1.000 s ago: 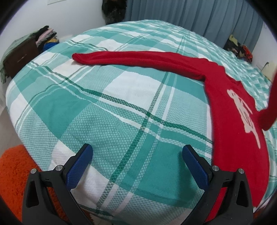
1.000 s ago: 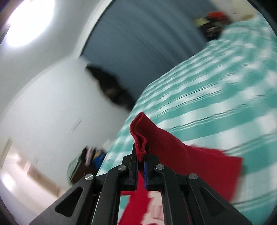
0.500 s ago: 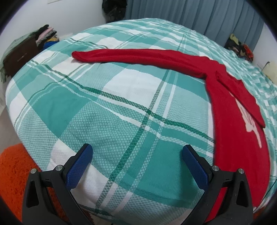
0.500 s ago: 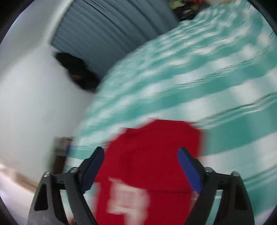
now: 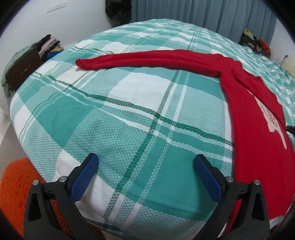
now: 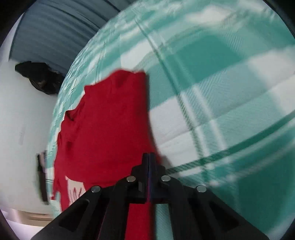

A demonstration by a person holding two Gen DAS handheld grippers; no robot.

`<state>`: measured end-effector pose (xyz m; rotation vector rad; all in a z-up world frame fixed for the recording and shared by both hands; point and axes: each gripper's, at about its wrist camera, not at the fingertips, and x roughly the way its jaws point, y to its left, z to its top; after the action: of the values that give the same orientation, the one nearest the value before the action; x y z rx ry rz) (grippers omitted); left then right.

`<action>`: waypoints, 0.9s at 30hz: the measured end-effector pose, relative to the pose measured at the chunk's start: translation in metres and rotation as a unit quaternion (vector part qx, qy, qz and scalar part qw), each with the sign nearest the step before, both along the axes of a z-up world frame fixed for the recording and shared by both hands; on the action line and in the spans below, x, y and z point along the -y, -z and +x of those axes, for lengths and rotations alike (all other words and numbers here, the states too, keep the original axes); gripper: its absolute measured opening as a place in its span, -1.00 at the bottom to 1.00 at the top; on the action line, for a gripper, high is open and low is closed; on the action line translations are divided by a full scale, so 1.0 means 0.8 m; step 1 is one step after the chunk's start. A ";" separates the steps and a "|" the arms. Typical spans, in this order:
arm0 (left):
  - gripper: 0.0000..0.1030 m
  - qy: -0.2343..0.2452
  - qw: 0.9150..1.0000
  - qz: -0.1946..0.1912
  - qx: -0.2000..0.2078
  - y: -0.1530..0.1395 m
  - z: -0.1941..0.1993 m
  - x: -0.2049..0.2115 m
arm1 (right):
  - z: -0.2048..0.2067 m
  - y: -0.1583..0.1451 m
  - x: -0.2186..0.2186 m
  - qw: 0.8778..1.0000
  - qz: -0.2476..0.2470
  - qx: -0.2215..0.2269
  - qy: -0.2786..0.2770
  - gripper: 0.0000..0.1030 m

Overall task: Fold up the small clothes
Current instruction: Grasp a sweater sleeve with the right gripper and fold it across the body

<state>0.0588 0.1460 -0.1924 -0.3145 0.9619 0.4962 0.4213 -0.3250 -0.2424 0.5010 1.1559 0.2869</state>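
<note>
Orange shag rug [image 5: 16, 186] low at the near left, then green-and-white plaid bedspread [image 5: 129, 118] filling the view, with a dark dresser [image 5: 22, 68] topped by a heap of clothes [image 5: 49, 46] at far left, blue-grey curtain [image 5: 202, 13] behind, nothing blocking the way to the garment. Left gripper [image 5: 146, 166] spread wide over bare plaid, blue pads [image 5: 83, 177] holding and touching nothing; right gripper [image 6: 149, 157] pressed shut, blurred, no cloth seen between the tips. Red sweater [image 5: 258, 140] flat on the bedspread at right, body running near to far, one sleeve [image 5: 147, 60] stretched leftward across the far side, the other sleeve [image 5: 258, 88] folded over the chest.
</note>
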 end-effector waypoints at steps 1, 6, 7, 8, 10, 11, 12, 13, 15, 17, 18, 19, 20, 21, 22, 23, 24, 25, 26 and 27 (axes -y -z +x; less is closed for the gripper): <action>0.99 -0.002 1.000 0.000 0.000 0.000 0.001 0.000 | -0.003 -0.011 -0.005 1.000 -0.005 0.016 -0.013 -0.81; 0.99 -0.003 1.000 0.002 0.000 0.001 0.003 0.001 | -0.014 -0.032 -0.039 0.996 0.007 0.041 -0.076 -0.77; 0.99 -0.002 1.000 0.001 0.000 0.001 0.002 0.001 | -0.011 -0.016 -0.041 0.997 -0.009 0.023 -0.076 -0.75; 0.99 0.000 1.000 -0.001 -0.001 0.001 0.002 0.000 | -0.011 -0.001 -0.041 0.997 -0.032 -0.009 -0.075 -0.77; 0.99 0.002 1.000 -0.003 -0.001 0.001 0.000 0.000 | -0.013 0.023 -0.033 0.997 -0.033 -0.023 -0.060 -1.00; 0.99 0.003 1.000 -0.002 -0.001 0.001 0.000 0.000 | -0.017 0.021 -0.027 0.998 -0.027 -0.014 -0.049 -1.00; 0.99 0.003 1.000 -0.002 -0.001 0.001 0.000 0.001 | -0.023 0.014 -0.021 0.999 -0.029 -0.006 -0.035 -0.85; 0.99 0.003 1.000 0.000 -0.002 0.002 0.000 0.002 | -0.032 0.005 -0.015 0.999 -0.045 0.003 -0.022 -0.83; 0.99 0.001 1.000 0.005 -0.004 0.003 0.001 0.004 | -0.053 -0.013 -0.004 0.997 -0.063 0.036 -0.020 -0.81; 0.99 -0.002 1.000 0.008 -0.004 0.003 0.002 0.005 | -0.083 -0.031 0.009 0.993 -0.095 0.068 -0.027 -0.76; 0.99 -0.003 1.000 0.009 -0.004 0.004 0.002 0.005 | -0.100 -0.037 0.018 0.989 -0.120 0.081 -0.027 -0.70; 0.99 -0.003 1.000 0.011 -0.004 0.004 0.002 0.006 | -0.113 -0.041 0.030 0.986 -0.137 0.089 -0.022 -0.60; 0.99 -0.004 1.000 0.012 -0.003 0.004 0.002 0.006 | -0.130 -0.037 0.041 0.983 -0.155 0.094 -0.012 -0.50; 0.99 -0.004 1.000 0.013 -0.003 0.005 0.002 0.006 | -0.141 -0.032 0.061 0.982 -0.162 0.093 -0.004 -0.22; 0.99 -0.003 1.000 0.015 -0.003 0.005 0.002 0.007 | -0.155 -0.020 0.073 0.982 -0.169 0.086 0.007 -0.07; 0.99 -0.003 1.000 0.017 -0.003 0.006 0.002 0.008 | -0.162 -0.008 0.086 0.983 -0.167 0.080 0.014 -0.07; 0.99 -0.003 1.000 0.019 -0.003 0.006 0.002 0.008 | -0.180 0.005 0.102 0.985 -0.146 0.087 0.024 -0.06; 0.99 -0.002 1.000 0.022 -0.003 0.007 0.001 0.009 | -0.194 0.008 0.112 0.986 -0.129 0.101 0.033 -0.06; 0.99 -0.002 1.000 0.024 -0.003 0.007 0.001 0.010 | -0.202 0.013 0.118 0.987 -0.110 0.111 0.045 -0.06; 0.99 -0.001 1.000 0.026 -0.003 0.007 0.001 0.011 | -0.206 0.014 0.127 0.988 -0.099 0.109 0.053 -0.04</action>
<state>0.0598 0.1373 -0.1984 -0.2678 0.9520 0.5242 0.2561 -0.4265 -0.2536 0.3449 0.9299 0.1293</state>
